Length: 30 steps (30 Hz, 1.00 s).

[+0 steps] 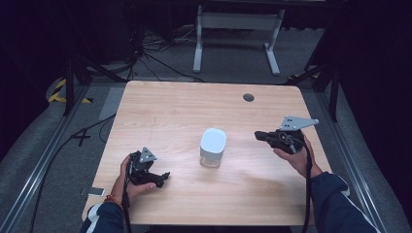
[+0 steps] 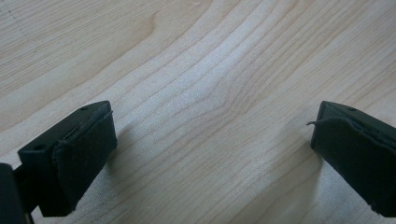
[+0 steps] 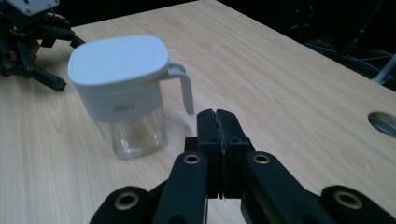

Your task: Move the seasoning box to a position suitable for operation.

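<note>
Standing mid-tabletop, a white-lidded clear jug [image 1: 213,147] sits between the left gripper [image 1: 163,177], jaws apart, and right gripper [image 1: 258,135], jaws together

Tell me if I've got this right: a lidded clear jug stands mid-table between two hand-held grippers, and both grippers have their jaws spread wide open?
Not quite. The jug does stand between them, but just the left gripper is spread wide. The right gripper has its jaws pressed together on nothing, as the right gripper view shows.

Surface [image 1: 165,111]: pale matt wood grain. Container [image 3: 123,93]: smooth white plastic lid, clear glossy base. Jaws: matt black, worn padding.
</note>
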Motion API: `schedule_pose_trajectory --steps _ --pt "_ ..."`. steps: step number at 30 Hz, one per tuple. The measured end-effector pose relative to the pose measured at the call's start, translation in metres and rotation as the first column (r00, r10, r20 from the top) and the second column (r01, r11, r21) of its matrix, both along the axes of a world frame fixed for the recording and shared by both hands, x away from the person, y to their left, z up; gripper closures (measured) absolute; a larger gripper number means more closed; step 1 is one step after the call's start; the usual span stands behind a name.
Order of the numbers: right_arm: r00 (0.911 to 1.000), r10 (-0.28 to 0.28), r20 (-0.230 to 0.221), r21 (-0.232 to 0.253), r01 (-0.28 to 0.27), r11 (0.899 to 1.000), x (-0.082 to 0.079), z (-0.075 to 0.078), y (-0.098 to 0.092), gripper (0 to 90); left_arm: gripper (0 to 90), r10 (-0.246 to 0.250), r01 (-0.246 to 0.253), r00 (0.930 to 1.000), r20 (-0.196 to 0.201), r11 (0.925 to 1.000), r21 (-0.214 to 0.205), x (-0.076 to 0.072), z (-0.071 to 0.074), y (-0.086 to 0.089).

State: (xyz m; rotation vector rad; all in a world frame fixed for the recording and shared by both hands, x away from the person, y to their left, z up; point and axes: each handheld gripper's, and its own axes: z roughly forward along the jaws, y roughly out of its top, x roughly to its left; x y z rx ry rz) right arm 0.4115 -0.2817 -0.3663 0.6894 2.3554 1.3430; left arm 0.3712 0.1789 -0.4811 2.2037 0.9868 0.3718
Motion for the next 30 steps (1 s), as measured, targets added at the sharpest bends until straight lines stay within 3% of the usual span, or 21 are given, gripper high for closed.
schedule_pose_trajectory --steps 11,17,24,30 --pt "0.9974 0.072 0.005 -0.045 -0.072 0.996 0.023 0.015 0.049 89.7 0.5 -0.008 0.008 1.0000 0.003 1.0000 0.005 0.001 0.000 0.000" --pt "0.9944 0.106 0.007 -0.041 -0.105 0.994 0.033 0.023 0.074 89.8 0.4 -0.001 0.001 1.0000 -0.004 1.0000 -0.003 0.000 0.000 0.000" --pt "0.9891 0.146 -0.021 -0.053 -0.146 0.988 0.039 0.016 0.099 89.8 0.4 -0.001 0.001 1.0000 -0.001 1.0000 0.003 0.001 0.000 -0.001" --pt "0.9882 0.149 -0.037 -0.069 -0.151 0.986 0.043 0.010 0.108 89.8 0.4 -0.002 0.002 1.0000 -0.001 1.0000 0.002 0.001 0.000 -0.001"
